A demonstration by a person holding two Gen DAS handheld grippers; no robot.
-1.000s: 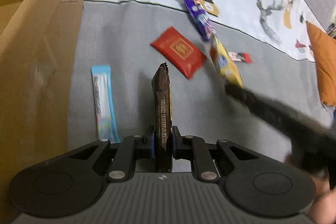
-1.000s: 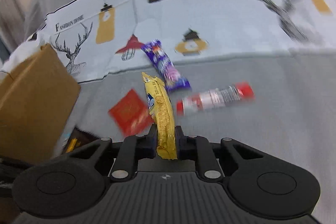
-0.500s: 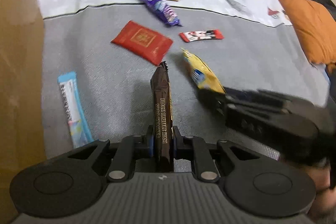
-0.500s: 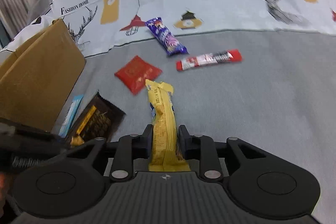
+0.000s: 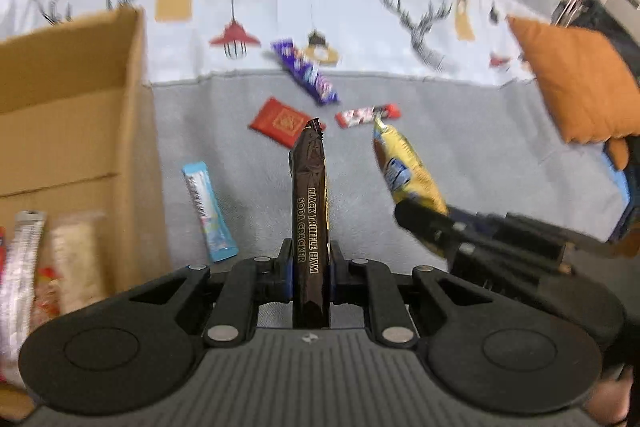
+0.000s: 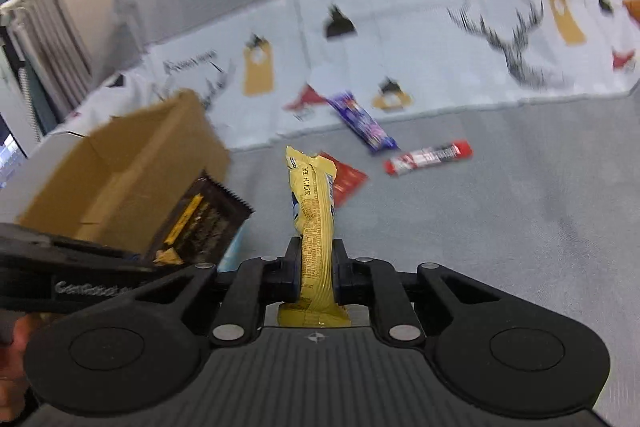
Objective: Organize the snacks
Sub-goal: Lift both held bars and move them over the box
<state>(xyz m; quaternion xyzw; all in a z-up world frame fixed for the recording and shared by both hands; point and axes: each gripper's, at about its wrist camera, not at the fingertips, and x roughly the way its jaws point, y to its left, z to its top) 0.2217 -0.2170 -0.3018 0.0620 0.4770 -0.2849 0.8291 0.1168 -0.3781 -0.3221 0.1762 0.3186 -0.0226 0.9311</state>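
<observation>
Snacks in thin foil and plastic wrappers were the material: light, crinkly and slippery-skinned, with brittle contents judged likely in the cracker packs. The left tool [image 5: 311,269] was pinching a dark brown black truffle ham soda cracker pack [image 5: 309,211] edge-on near its lower end, so most of the pack stood up free above the pads. The right tool [image 6: 316,265] gripped a yellow snack packet [image 6: 314,223] the same way, its jaws closing tighter on the wrapper, the crimped bottom seam poking out below the pads. Both packs were clear of the bed, held in the air beside an open cardboard box [image 5: 76,131] that already held a few wrapped items. Scattered on the grey bedspread [image 6: 520,227] were a light blue stick packet [image 5: 208,211] just beside the box, a flat red packet [image 5: 284,121], a purple wrapped bar [image 5: 306,73] and a red and white bar [image 5: 368,114]. Judgement: a low pinch leaves a tall pack free to flop or swing, and hard pressure could crush crackers; a hold nearer the middle across the flat faces would be steadier. The flat red packet lay flush on soft cloth and would probably need an edge lifted first.
</observation>
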